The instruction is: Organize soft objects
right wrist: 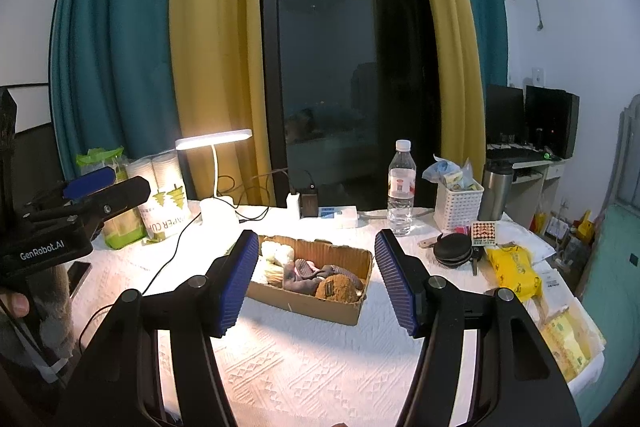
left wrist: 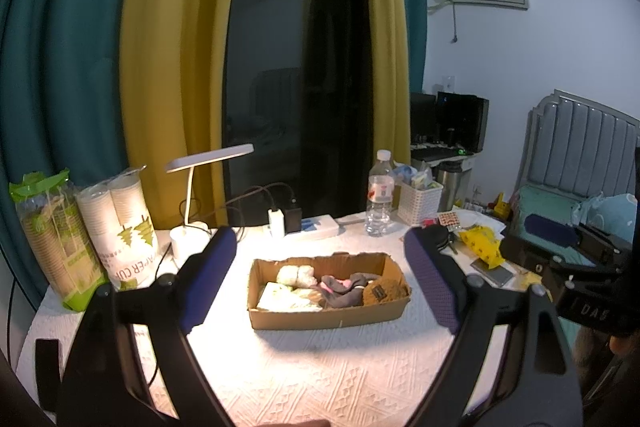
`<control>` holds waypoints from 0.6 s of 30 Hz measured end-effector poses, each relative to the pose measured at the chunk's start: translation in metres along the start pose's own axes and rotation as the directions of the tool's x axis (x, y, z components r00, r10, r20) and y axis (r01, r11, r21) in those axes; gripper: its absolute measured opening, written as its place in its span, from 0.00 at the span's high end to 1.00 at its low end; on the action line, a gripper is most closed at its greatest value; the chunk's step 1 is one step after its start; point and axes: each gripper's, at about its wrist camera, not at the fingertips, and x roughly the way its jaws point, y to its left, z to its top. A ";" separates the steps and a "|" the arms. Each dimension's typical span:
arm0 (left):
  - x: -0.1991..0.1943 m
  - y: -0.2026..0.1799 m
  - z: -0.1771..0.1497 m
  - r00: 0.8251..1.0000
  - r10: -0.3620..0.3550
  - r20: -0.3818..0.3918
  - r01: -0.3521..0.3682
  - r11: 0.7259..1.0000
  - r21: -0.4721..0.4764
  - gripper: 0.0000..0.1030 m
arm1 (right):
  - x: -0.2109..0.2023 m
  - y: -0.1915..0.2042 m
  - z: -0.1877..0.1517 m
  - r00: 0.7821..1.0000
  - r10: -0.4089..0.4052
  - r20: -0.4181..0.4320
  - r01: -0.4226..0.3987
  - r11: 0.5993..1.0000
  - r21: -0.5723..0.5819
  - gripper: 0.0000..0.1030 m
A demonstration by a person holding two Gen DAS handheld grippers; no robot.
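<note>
A shallow cardboard box (left wrist: 328,319) (right wrist: 320,305) sits mid-table on the white cloth. In it lie rolled white socks (left wrist: 297,275) (right wrist: 276,253), a folded pale cloth (left wrist: 280,297), grey-pink socks (left wrist: 340,289) (right wrist: 310,273) and a brown fuzzy item (left wrist: 384,293) (right wrist: 338,289). My left gripper (left wrist: 320,277) is open and empty, held above the table in front of the box. My right gripper (right wrist: 316,279) is open and empty, also in front of the box. Each gripper shows at the edge of the other's view.
A lit desk lamp (left wrist: 208,159), paper cup sleeves (left wrist: 124,223), a power strip (left wrist: 316,225), a water bottle (left wrist: 379,193) and a white basket (left wrist: 420,201) stand behind the box. A yellow packet (right wrist: 516,269), a black case (right wrist: 452,249) and a phone (left wrist: 494,271) lie right.
</note>
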 end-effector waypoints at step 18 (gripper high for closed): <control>0.000 0.003 -0.001 1.000 0.002 -0.001 -0.002 1.000 -0.001 0.16 | 0.003 0.003 -0.003 1.000 0.014 -0.011 -0.014 1.000 -0.016 0.38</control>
